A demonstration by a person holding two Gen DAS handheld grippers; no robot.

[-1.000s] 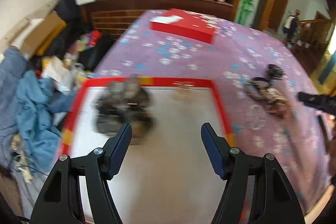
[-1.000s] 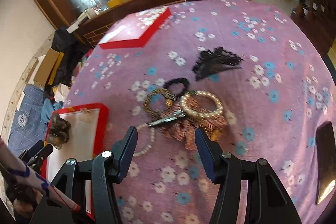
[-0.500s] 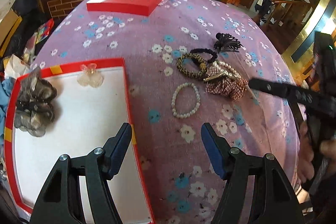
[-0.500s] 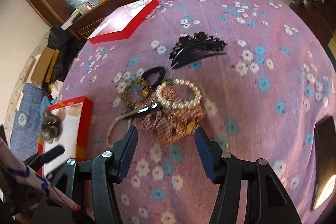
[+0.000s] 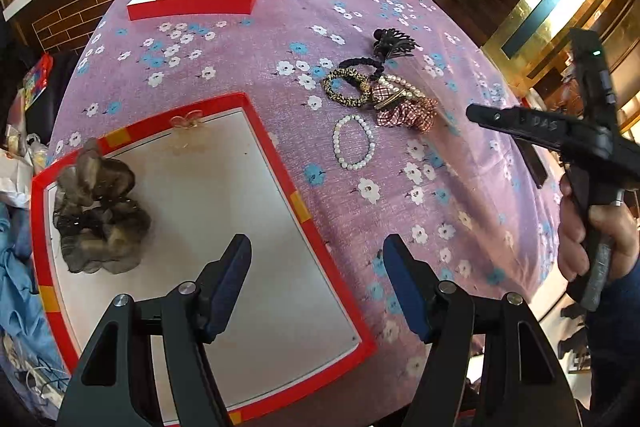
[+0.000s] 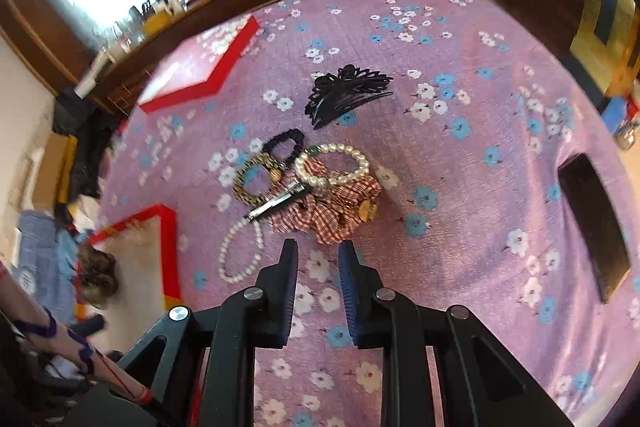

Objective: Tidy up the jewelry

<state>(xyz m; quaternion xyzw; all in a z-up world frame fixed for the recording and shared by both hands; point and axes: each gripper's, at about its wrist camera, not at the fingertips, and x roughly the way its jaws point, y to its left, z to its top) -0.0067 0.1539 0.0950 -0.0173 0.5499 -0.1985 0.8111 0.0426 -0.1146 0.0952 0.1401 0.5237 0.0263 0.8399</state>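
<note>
right tool [image 6: 318, 257]: jaws have just been closing, now a narrow gap with nothing between them; tips hang over bare cloth just short of the gingham scrunchie [image 6: 332, 207].
left tool [image 5: 316, 283]: jaws stand wide, nothing held; same width as a second ago. One finger over the tray, the other over the cloth.
left view: has swung off the tray interior toward the pile; blurred a second ago, sharp now.
tray [image 5: 276, 147]: red-rimmed, white floor, on the purple flowered cloth [image 5: 240, 59]. Holds a grey scrunchie [image 5: 100, 211] near its far left corner and a clear bow clip [image 5: 186, 121] at the far rim.
pile: well right of the tray, not yet sorted. Gingham scrunchie under a large pearl bracelet [image 6: 332, 165], with a metal hair clip [image 6: 280, 203] across them; leopard hair tie [image 6: 256, 181] and black hair tie [image 6: 284, 143] touch the heap.
outliers: small pearl bracelet [image 5: 354, 143] lies alone between tray and pile; black claw clip [image 6: 344, 93] sits just beyond the pile.
meaning: two items placed, seven left. The narrowing reads as pre-shaping for a thin pick, likely the scrunchie edge or the hair clip.
risk: stacked items may drag along together.
</note>
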